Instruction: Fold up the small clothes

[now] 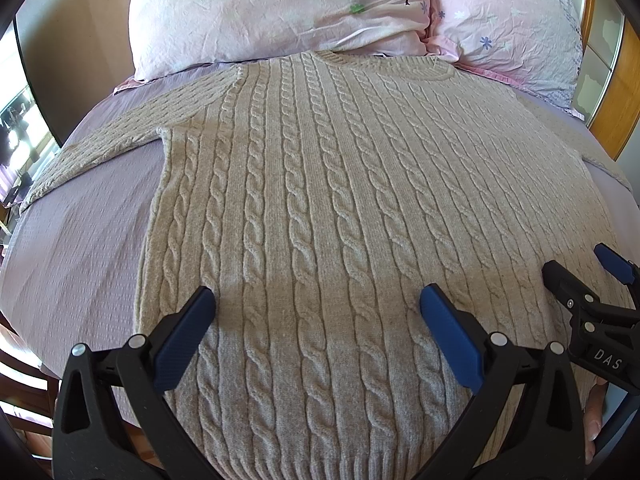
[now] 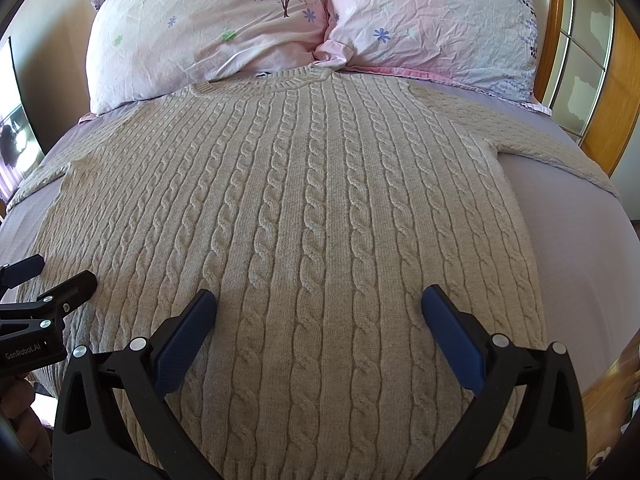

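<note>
A beige cable-knit sweater (image 1: 320, 200) lies flat on the bed, collar toward the pillows, hem nearest me, both sleeves spread outward. It also fills the right wrist view (image 2: 312, 208). My left gripper (image 1: 318, 300) is open and empty, hovering above the sweater's lower left part. My right gripper (image 2: 319, 300) is open and empty above the lower right part. The right gripper also shows at the right edge of the left wrist view (image 1: 580, 276), and the left gripper shows at the left edge of the right wrist view (image 2: 52, 272).
The sweater rests on a lilac bedsheet (image 1: 80, 232). Two pink floral pillows (image 1: 280, 12) (image 1: 512, 28) lie at the head of the bed. A wooden headboard frame (image 2: 600, 92) stands at the right. A dark screen (image 1: 48, 60) stands at the left.
</note>
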`<state>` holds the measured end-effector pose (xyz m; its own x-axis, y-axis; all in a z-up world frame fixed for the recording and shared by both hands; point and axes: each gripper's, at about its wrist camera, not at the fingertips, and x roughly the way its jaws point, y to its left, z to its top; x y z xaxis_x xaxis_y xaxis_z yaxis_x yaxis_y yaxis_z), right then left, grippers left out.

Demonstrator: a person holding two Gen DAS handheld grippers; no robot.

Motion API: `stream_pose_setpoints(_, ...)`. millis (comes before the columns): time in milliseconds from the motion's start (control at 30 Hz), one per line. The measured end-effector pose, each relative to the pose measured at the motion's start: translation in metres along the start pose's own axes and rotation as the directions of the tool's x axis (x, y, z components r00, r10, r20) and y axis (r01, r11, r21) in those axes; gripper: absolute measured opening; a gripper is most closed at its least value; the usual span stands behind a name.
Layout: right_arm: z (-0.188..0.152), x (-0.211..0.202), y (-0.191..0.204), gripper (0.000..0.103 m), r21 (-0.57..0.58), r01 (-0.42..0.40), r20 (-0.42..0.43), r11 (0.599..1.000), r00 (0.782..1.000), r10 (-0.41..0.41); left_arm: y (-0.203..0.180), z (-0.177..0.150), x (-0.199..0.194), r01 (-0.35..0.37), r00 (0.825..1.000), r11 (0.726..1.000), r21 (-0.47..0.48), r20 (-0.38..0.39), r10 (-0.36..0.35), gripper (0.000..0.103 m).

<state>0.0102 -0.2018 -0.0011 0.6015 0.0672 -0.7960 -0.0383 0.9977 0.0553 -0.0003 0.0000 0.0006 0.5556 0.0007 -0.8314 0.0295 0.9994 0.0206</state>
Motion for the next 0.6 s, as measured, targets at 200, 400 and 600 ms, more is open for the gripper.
stream_pose_setpoints(200,-0.0006,0.0011,0.0001,0.102,0.0,0.0,0.0,1.0,1.0,0.0,0.0001,0.0005,0.0002,-0.001,1.0,1.0,0.0,0.001,0.001,0.101)
stream_pose_setpoints(400,0.0006,0.0025,0.0006,0.102,0.002,0.004,-0.014,1.0,1.0,-0.004,0.0006,0.0016,0.0011,-0.001,1.0,1.0,0.0,-0.002,0.001,0.101)
stream_pose_setpoints(600,0.0019,0.0057,-0.0008,0.102,-0.001,0.007,-0.036,1.0,0.999,-0.007,0.0002,0.0097,0.0041,-0.004,1.0,1.0,-0.001,-0.024,0.004,0.101)
